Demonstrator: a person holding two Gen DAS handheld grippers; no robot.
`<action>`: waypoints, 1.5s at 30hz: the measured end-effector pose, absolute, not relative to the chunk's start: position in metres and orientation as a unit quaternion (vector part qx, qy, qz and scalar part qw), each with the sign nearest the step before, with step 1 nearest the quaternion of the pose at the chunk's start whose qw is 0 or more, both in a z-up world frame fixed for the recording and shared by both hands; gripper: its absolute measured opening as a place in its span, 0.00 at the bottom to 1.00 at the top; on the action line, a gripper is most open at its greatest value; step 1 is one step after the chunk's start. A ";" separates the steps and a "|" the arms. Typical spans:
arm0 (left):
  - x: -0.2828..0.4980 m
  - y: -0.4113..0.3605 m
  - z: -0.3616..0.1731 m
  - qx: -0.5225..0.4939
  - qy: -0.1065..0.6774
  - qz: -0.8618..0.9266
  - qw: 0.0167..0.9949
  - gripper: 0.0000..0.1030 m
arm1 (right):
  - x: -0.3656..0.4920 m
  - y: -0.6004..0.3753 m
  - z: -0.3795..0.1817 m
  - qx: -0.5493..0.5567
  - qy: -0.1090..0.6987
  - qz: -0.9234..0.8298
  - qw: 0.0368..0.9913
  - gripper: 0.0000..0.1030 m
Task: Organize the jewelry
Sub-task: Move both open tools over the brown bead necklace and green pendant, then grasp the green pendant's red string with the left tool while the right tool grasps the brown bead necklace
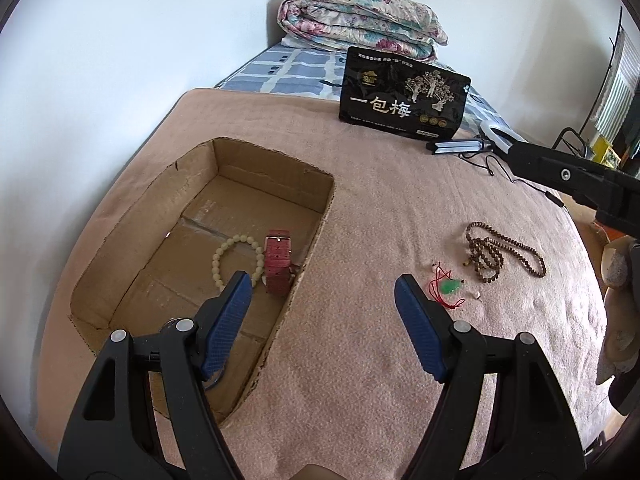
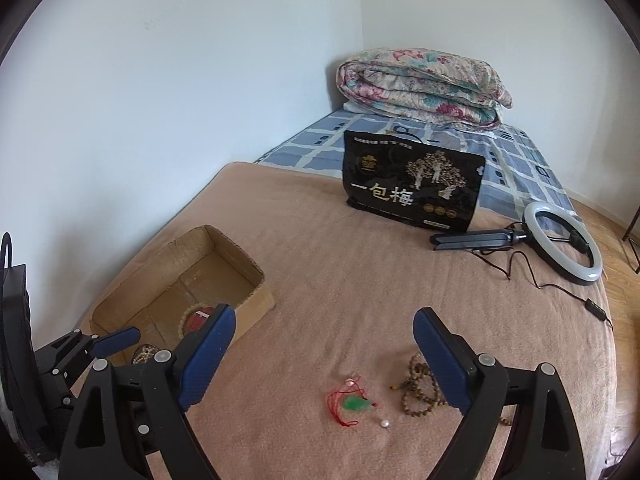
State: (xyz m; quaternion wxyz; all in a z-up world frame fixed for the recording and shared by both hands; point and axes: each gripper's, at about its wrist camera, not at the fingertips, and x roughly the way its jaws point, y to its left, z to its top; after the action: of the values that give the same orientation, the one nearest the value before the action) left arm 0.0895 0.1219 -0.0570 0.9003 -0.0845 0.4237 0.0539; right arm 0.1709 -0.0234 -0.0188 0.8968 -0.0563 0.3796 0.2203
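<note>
My left gripper: jaws spread wide, nothing between the blue pads; its left finger hangs over the open cardboard box, its right finger over the bedspread.
My right gripper: also wide open and holding nothing, above the pink blanket.
Green pendant: on its red cord, lying on the blanket between my right gripper's fingers and below their tips; in the left wrist view it sits just right of my left gripper's right fingertip.
Brown bead necklace: coiled on the blanket just beside the pendant, on its right.
In the box: a pale bead bracelet and a red watch lie side by side on the floor, against the wall nearest the pendant.
Small pearl-like pieces: near the pendant; too small to tell if they are joined to the cord.
Hidden: my left finger covers part of the bracelet; my right gripper's right finger covers part of the necklace.
Farther off: black snack bag upright, ring light lying flat, folded floral quilt by the wall.
</note>
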 end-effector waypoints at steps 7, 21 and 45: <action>0.103 0.096 -0.067 -0.076 0.438 0.033 0.895 0.74 | 0.180 -0.080 -0.031 -0.043 0.393 0.183 0.900 0.89; 0.135 0.046 -0.100 -0.074 0.484 -0.011 0.872 0.66 | 0.212 -0.161 -0.079 -0.013 0.446 0.126 0.886 0.89; 0.161 0.025 -0.142 -0.080 0.518 -0.020 0.852 0.46 | 0.269 -0.164 -0.173 0.099 0.554 0.183 0.806 0.91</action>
State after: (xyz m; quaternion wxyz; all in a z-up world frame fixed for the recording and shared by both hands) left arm 0.1611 0.0248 -0.1419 0.8516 -0.0797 0.5178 -0.0199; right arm 0.2686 -0.1641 -0.1734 0.8059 0.0991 0.5542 0.1831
